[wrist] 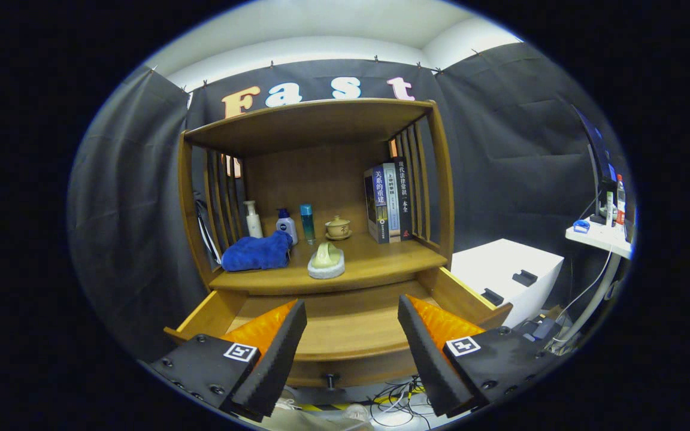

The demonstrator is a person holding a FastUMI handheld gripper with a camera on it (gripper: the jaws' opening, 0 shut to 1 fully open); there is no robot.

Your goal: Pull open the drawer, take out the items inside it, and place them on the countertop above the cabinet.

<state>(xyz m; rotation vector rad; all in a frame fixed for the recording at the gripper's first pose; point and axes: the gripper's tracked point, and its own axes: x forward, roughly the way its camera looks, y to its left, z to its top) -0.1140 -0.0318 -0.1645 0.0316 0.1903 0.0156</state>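
Gripper view: your gripper (351,353) hangs spread, holding nothing, over the pulled-out wooden drawer (345,335), which looks bare. Green-and-white soap dish (326,260) and blue cloth (256,252) sit on the surface (381,260). Emptying seems done; next, check drawer corners.

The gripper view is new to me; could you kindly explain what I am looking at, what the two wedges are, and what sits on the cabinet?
This picture comes from a fisheye camera riding on a hand-held two-finger gripper, looking forward along its fingers. The two wedges are those fingers; they stand apart and hold nothing. Between and beyond them is the pulled-open wooden drawer, its small knob facing the camera; the part of its floor in sight looks bare. Above it is the wooden cabinet's countertop. On it lie a crumpled blue towel, a pale green object on a white pad, three bottles, a small lidded tea cup and upright books.
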